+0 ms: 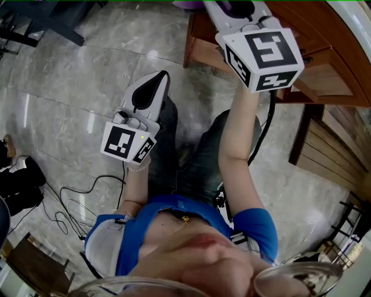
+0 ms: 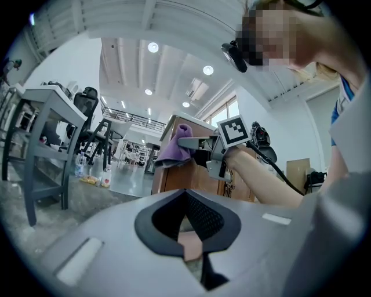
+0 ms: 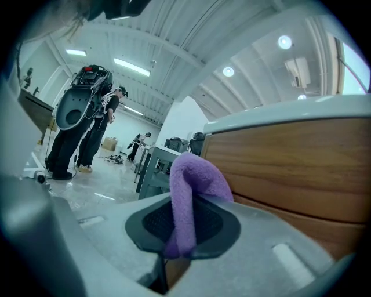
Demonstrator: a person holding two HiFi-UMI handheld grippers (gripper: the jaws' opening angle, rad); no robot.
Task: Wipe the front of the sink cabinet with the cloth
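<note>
A purple cloth [image 3: 191, 188] hangs folded over between my right gripper's [image 3: 185, 203] jaws, which are shut on it. It sits close against the wooden front of the sink cabinet [image 3: 295, 168], under the white sink rim [image 3: 290, 110]. In the head view the right gripper [image 1: 232, 8] is raised to the cabinet [image 1: 324, 64] at the top, and a sliver of cloth [image 1: 186, 4] shows there. My left gripper [image 1: 161, 78] hangs lower over the floor, shut and empty. From the left gripper [image 2: 186, 200] view, the cloth [image 2: 175, 149] is pressed to the cabinet's corner [image 2: 174, 181].
Black cables [image 1: 69, 203] trail over the glossy tiled floor at the left. A dark slatted wooden piece [image 1: 330, 151] stands right of the person's legs. Desks and chairs [image 2: 46, 133] and bottles [image 2: 93, 174] stand farther off. A person with a backpack rig [image 3: 87, 127] stands across the room.
</note>
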